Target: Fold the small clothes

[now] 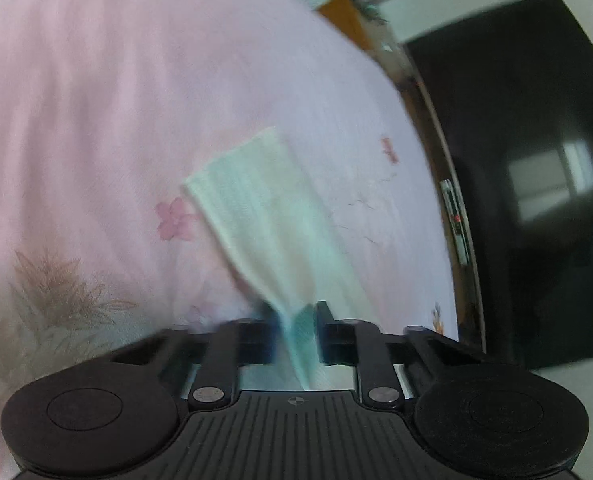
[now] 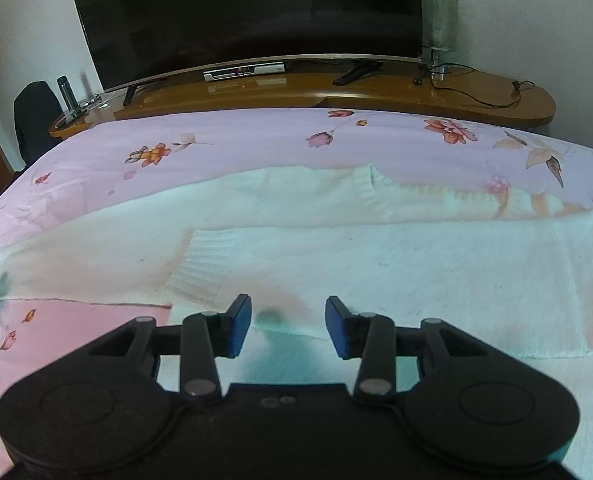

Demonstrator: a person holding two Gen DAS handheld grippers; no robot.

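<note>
White sweater (image 2: pixel 416 276): soft knit cloth, fuzzy matt nap, ribbed cuff. Sleeve end (image 1: pixel 256 208) in left wrist view: same ribbed knit, blurred. Bedsheet (image 2: pixel 256 140): thin smooth cotton-like cloth, pink, floral print, matt. Right tongs (image 2: pixel 288 326): matt black plastic, blue rubbery pads (image 2: pixel 241 326), bare metal pivot pins. Left tongs (image 1: pixel 294 330): matt black plastic, ribbed housing. TV stand (image 2: pixel 376 92): glossy varnished wood. TV (image 2: pixel 248 8): glossy black screen.

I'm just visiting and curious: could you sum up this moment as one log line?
left gripper: shut on white knit garment, lifting part | right gripper: open, empty, over garment | surface: floral bedsheet | fold: underway
</note>
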